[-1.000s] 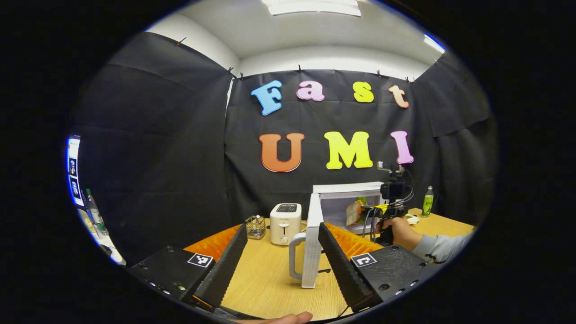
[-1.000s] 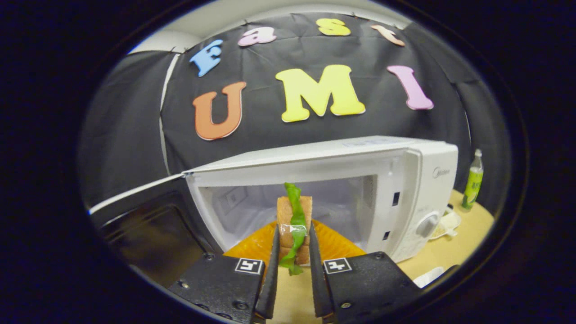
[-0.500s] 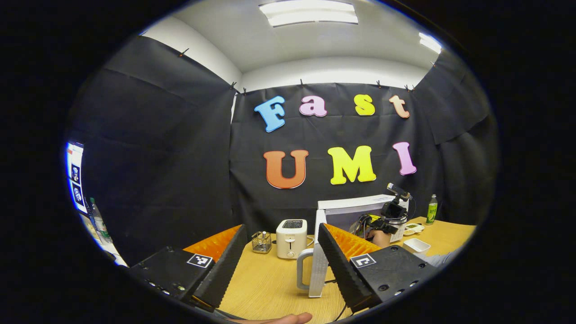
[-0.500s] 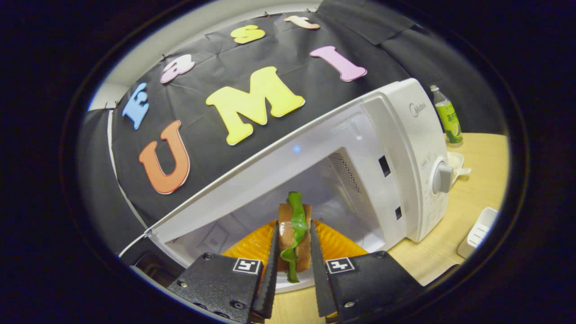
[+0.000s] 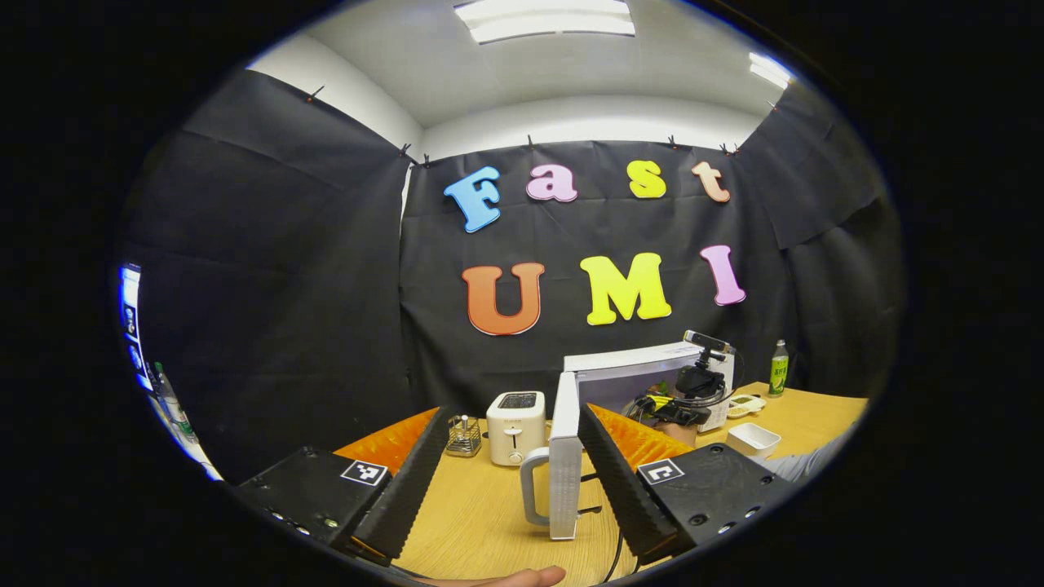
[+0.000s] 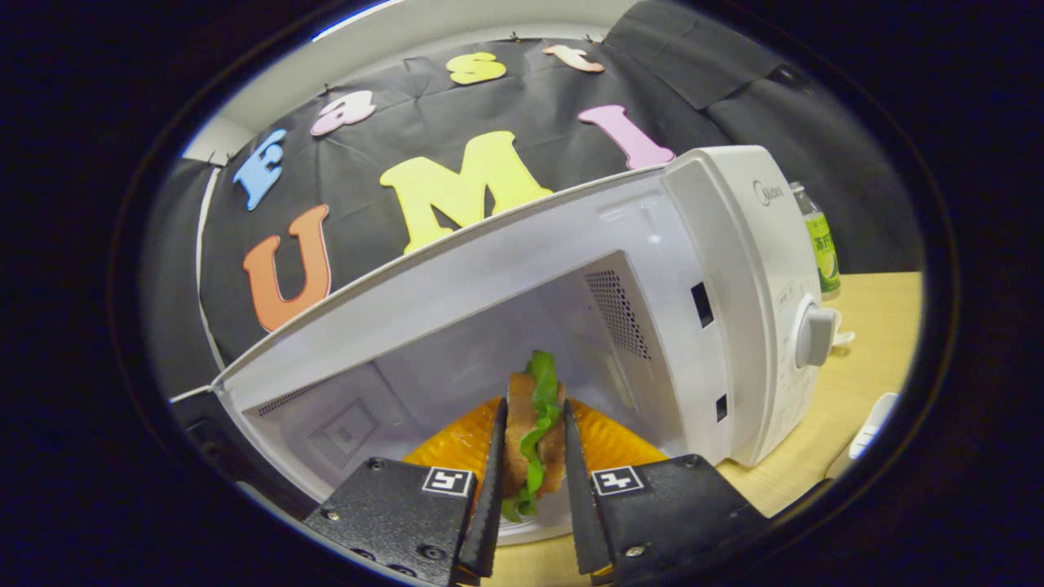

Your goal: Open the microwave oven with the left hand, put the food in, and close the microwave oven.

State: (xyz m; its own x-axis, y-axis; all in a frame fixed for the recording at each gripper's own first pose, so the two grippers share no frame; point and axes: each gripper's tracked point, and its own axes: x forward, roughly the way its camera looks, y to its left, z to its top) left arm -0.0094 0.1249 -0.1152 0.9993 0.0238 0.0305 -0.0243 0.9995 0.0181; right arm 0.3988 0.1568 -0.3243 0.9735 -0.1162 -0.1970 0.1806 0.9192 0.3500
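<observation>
In the right gripper view, the right gripper point(image 6: 530, 489) has its jaws nearly closed, both pressing the sides of the sandwich point(image 6: 534, 440) (bread with a green leaf between). The sandwich sits at 6 o'clock in that view, inside the open mouth of the microwave point(image 6: 734, 269), low over the cavity floor; whether it touches the floor I cannot tell. The dial point(image 6: 816, 336) is at 3 o'clock, and a green bottle point(image 6: 822, 244) stands beyond it on the tabletop point(image 6: 864, 375).

In the left gripper view, the left gripper point(image 5: 510, 481) has its jaws spread wide and holds nothing. The door point(image 5: 564, 456) stands swung out edge-on between its fingers, farther off, its handle point(image 5: 532, 489) toward 9 o'clock. A toaster point(image 5: 515, 416) stands beside the door, and a small white tray point(image 5: 752, 439) lies at 4 o'clock.
</observation>
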